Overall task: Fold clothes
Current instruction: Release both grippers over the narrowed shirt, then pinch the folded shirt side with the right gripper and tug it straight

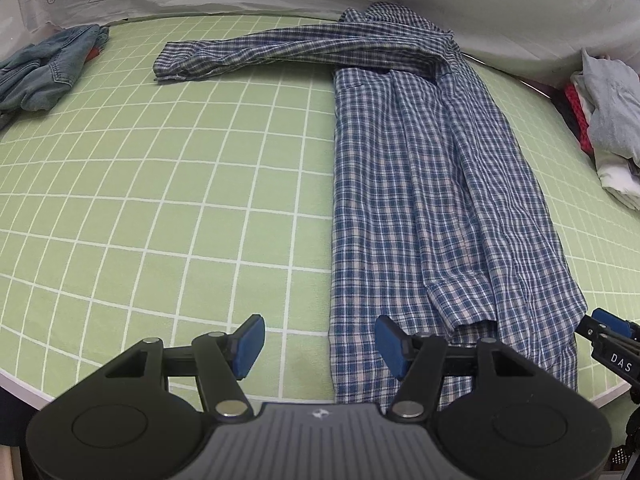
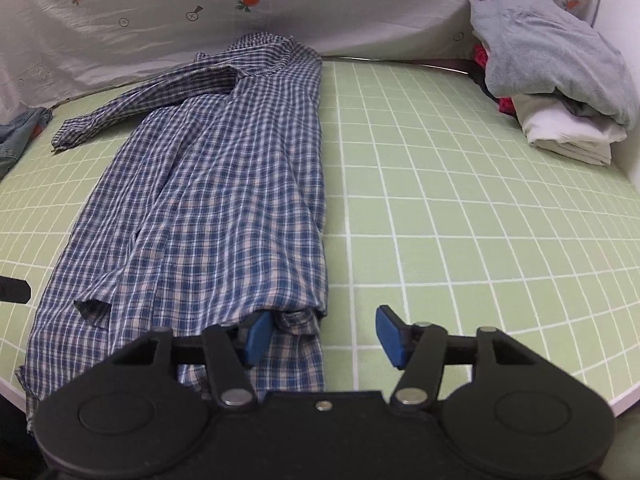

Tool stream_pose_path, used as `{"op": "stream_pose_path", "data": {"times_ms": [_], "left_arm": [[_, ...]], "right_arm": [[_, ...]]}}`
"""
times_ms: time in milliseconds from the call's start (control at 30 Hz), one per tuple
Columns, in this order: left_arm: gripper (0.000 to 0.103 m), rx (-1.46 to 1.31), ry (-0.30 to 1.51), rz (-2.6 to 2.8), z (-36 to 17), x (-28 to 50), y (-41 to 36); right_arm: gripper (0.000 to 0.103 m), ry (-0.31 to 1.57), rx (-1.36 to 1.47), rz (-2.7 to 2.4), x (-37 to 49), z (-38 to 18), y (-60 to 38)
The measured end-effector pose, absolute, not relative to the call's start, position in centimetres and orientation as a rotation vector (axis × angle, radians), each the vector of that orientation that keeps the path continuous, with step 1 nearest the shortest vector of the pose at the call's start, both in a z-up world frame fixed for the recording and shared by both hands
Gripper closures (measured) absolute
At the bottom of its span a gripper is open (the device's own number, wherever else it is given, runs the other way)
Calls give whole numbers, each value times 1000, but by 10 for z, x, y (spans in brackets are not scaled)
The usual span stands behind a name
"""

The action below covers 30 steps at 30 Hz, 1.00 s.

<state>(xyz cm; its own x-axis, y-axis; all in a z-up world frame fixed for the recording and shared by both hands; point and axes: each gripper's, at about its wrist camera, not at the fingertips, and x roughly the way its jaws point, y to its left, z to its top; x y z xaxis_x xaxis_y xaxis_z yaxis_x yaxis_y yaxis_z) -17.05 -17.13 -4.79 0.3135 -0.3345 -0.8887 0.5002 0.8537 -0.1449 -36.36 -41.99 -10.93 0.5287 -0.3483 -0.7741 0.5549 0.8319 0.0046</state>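
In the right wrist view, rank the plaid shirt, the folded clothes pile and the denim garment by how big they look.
1. plaid shirt, by far the largest.
2. folded clothes pile.
3. denim garment, smallest, though the frame edge cuts it off, so its true size is unsure.

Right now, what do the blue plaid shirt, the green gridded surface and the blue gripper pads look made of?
Blue-and-white plaid shirt: thin woven fabric, probably cotton, matte; it creases finely and drapes limp.
Green gridded surface: looks like a smooth mat with printed white lines, faint sheen; possibly vinyl, can't confirm.
Blue pads on the left gripper: matte, probably rubber or soft plastic; black arms look like moulded plastic.
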Motion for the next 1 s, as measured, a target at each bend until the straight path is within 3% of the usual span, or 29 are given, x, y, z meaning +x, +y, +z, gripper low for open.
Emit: {"op": "stream_pose_path", "data": {"times_ms": [100, 167, 233, 1000], "left_arm": [[41, 158, 1128, -533, -48, -170, -167], [41, 155, 1131, -527, -48, -170, -166], [41, 153, 1133, -524, -48, -171, -165], [40, 170, 1186, -580, -65, -180, -178]], "right_arm": [[66, 838, 301, -519, -364, -107, -423], [90, 833, 314, -501, -364, -106, -424], [99, 828, 332, -482, -363, -105, -424], [102, 838, 505, -582, -421, -105, -429]]}}
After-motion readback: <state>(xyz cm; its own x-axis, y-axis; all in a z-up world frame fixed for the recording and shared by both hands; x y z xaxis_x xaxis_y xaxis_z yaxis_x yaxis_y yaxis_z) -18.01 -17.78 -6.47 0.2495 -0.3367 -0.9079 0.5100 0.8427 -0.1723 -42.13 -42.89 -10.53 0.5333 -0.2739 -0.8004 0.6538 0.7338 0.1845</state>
